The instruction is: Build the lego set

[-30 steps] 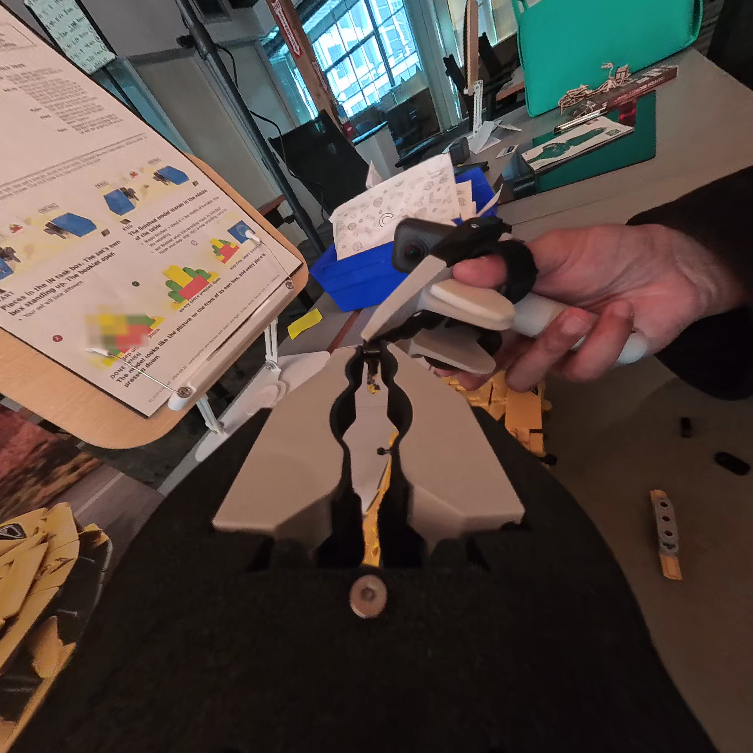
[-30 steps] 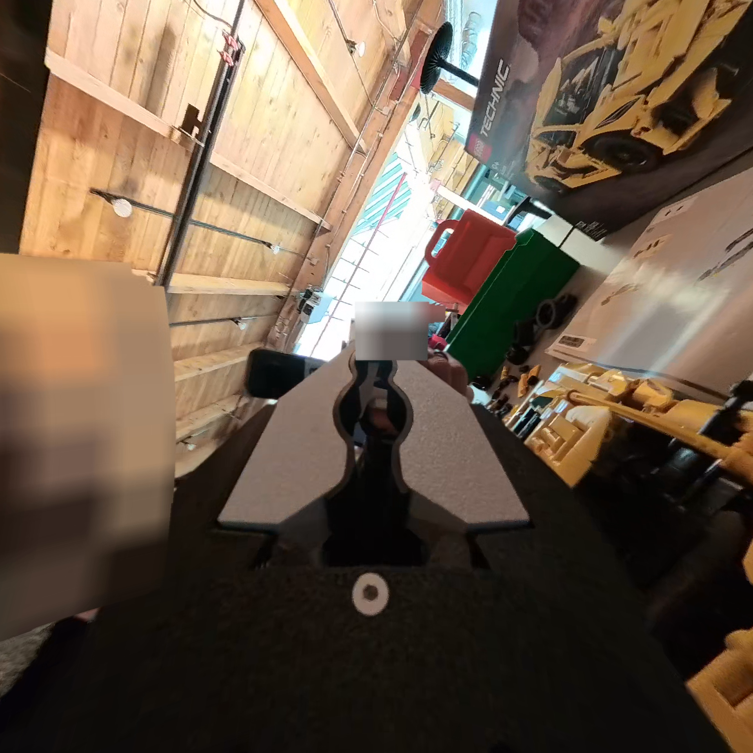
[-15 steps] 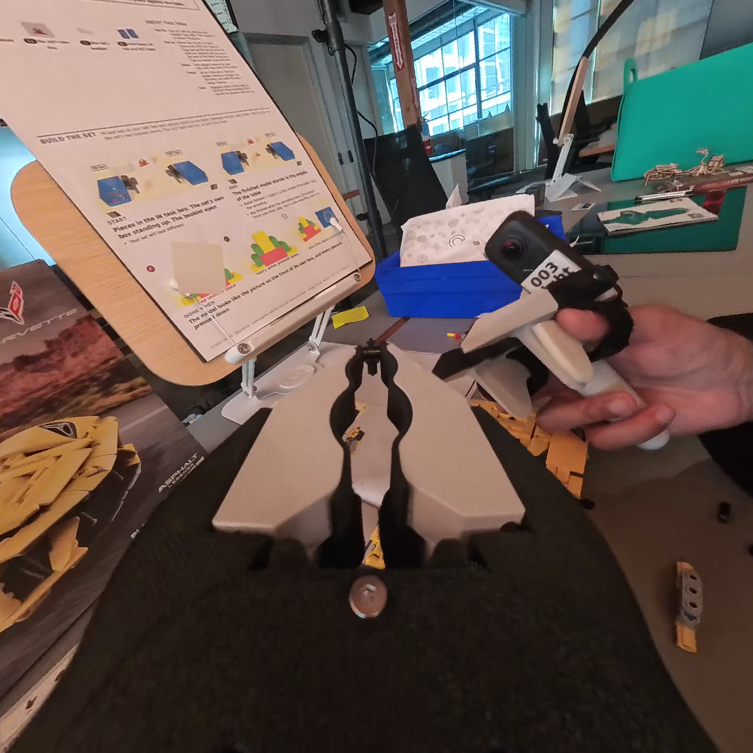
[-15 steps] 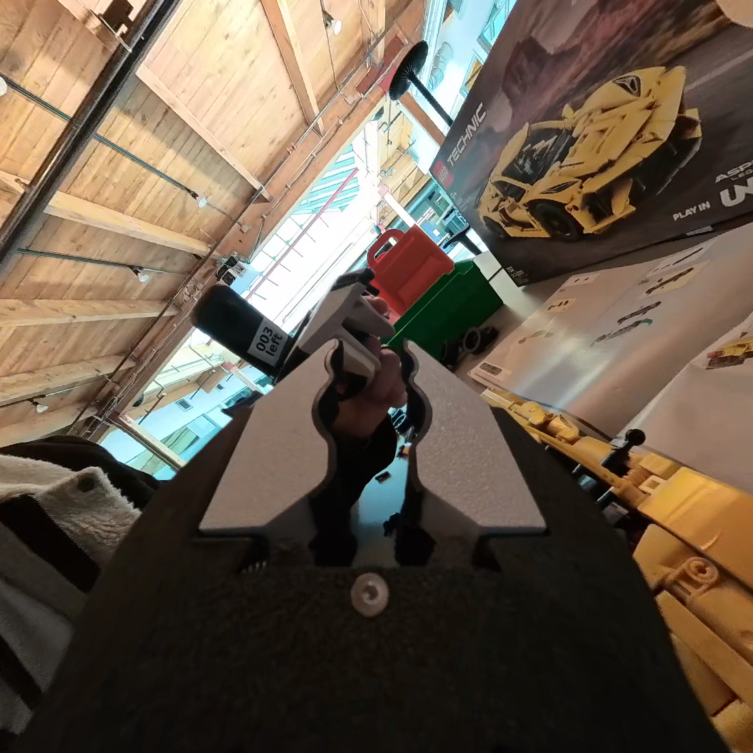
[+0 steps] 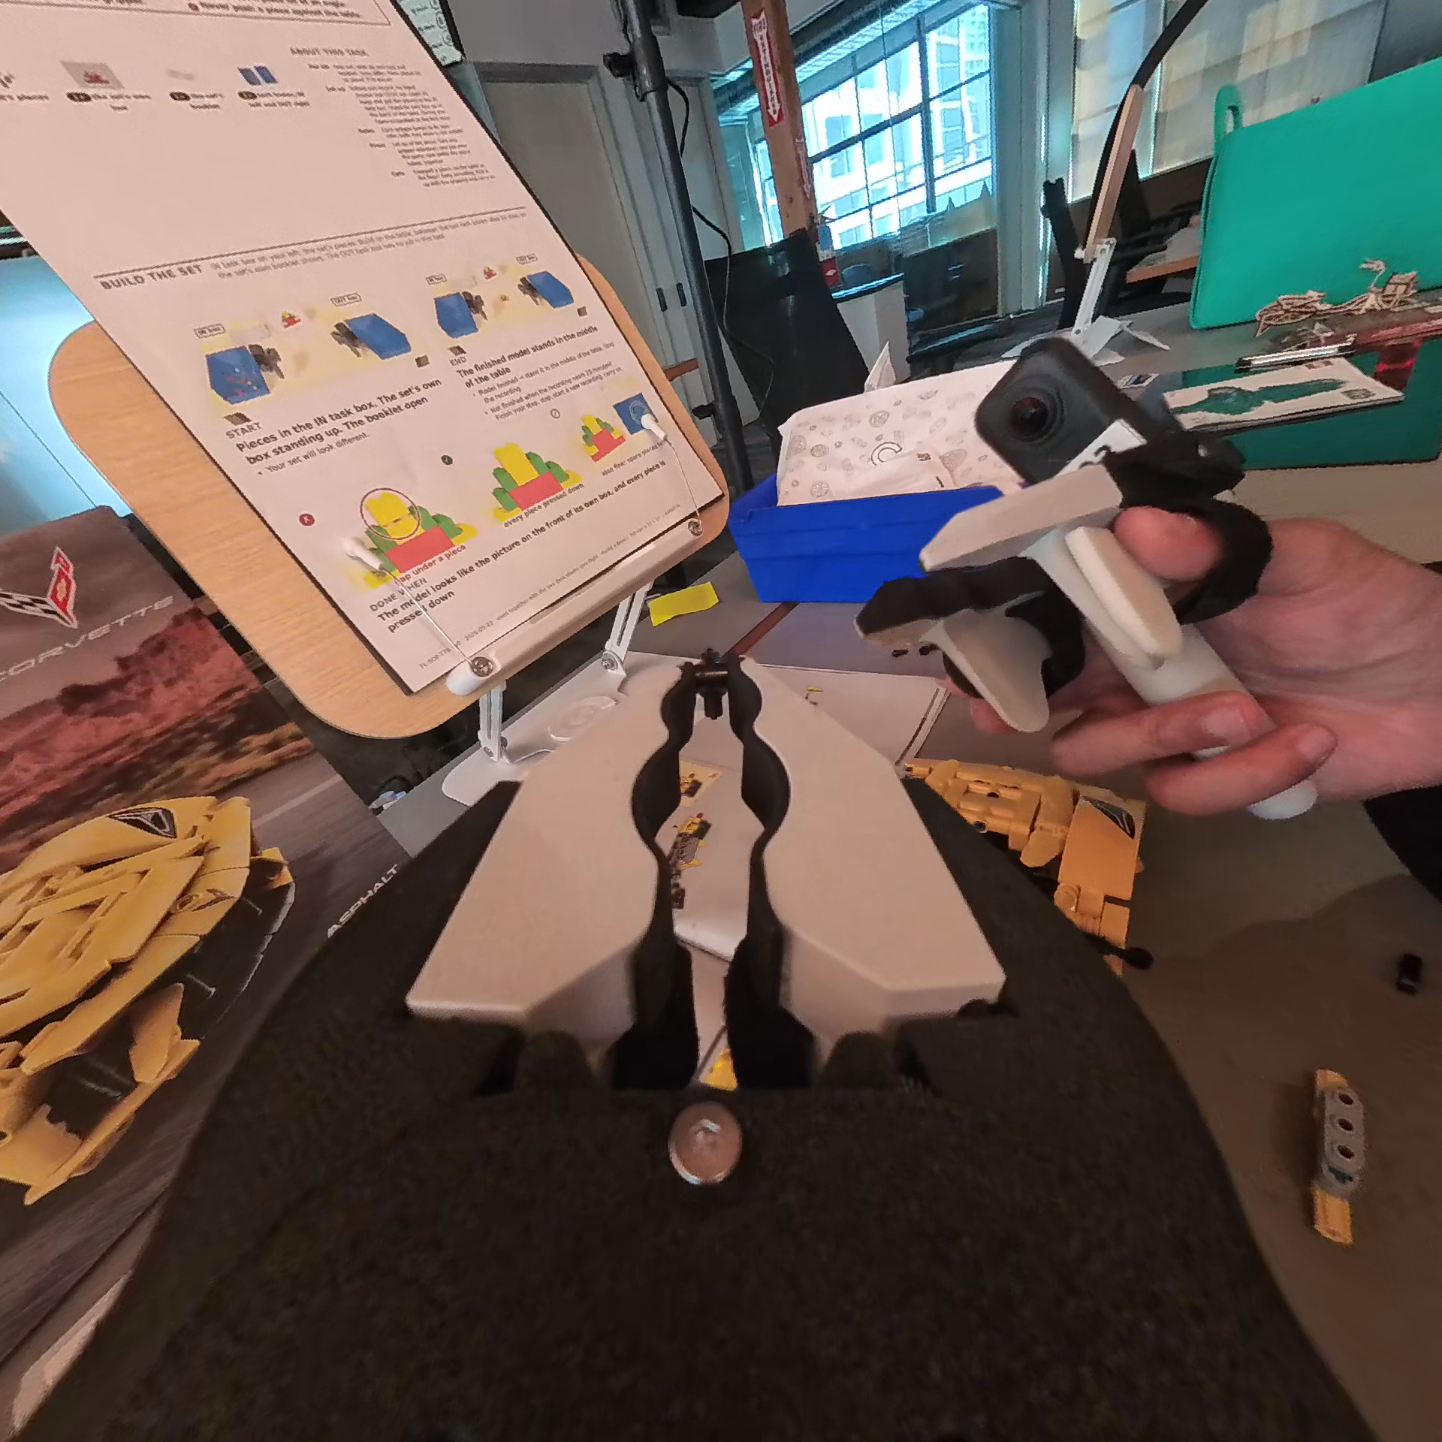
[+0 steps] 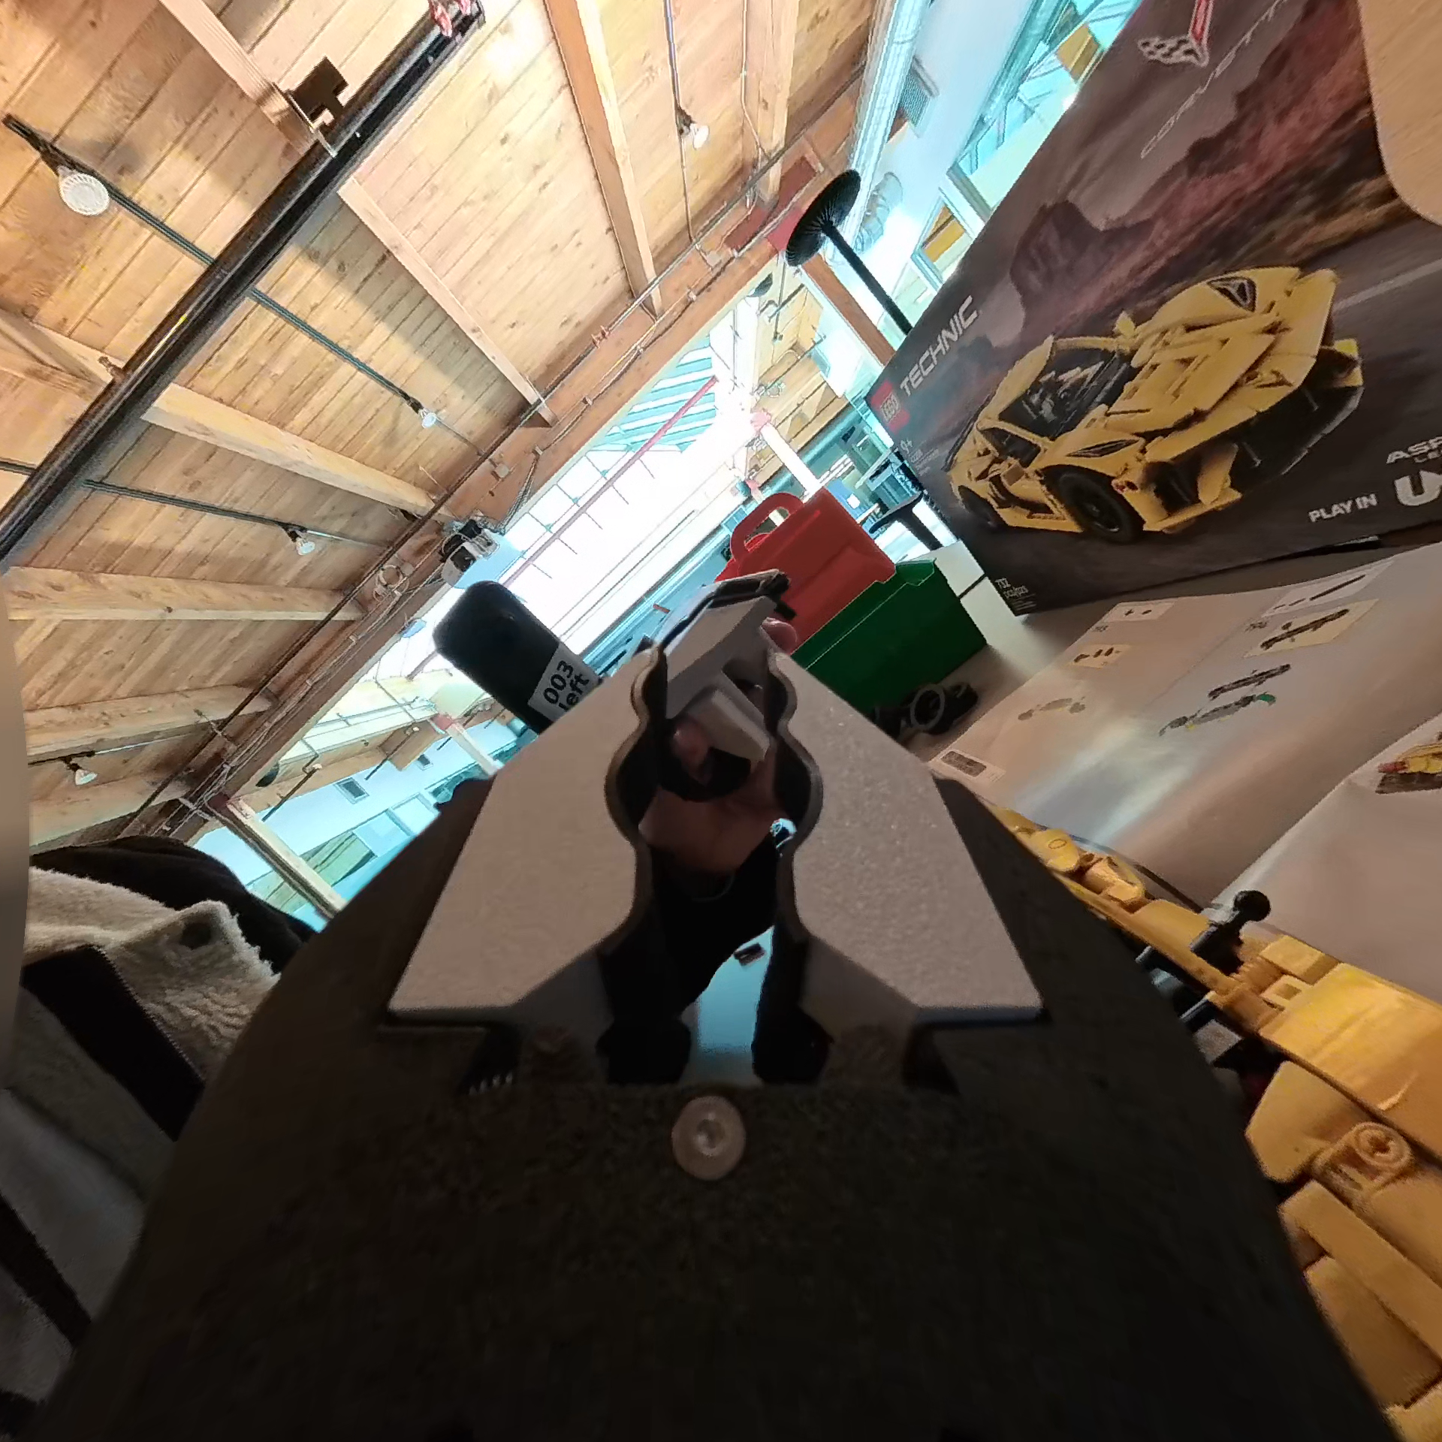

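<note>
Left gripper [image 5: 712, 683]: fingers drawn narrow, tips pinching a small black pin [image 5: 710, 687] held above the table [image 5: 1248, 975].

Right gripper [image 6: 712, 671]: seen in its own view with the fingers a little apart at the tips and nothing between them; camera tilted up toward the wooden ceiling [image 6: 351, 273]. In the left view this gripper sits at the right, above the table, carried by a hand [image 5: 1280, 663].

Yellow car model [image 5: 1038, 819]: partly built, lying on the table right of the left gripper's fingers, below the right gripper. Also at the right edge of the right view, with a black pin standing up from it.

Loose beam piece [image 5: 1336, 1155]: yellow and grey with round holes, near right on the table, well apart from the model. Small black piece [image 5: 1408, 974] farther right.

Instruction booklet [image 6: 1170, 702]: open, flat on the table beyond the model.

Set box [image 5: 117, 819]: dark, picturing a yellow car, at the left.

Printed sheet on a wooden stand [image 5: 328, 351]: tilted, far left.

Blue bin [image 5: 827, 546]: far centre, with patterned paper inside.

Green case [image 5: 1319, 218]: far right.

Red case [image 6: 811, 546] and green bin [image 6: 889, 640]: far end of the table in the right view.
</note>
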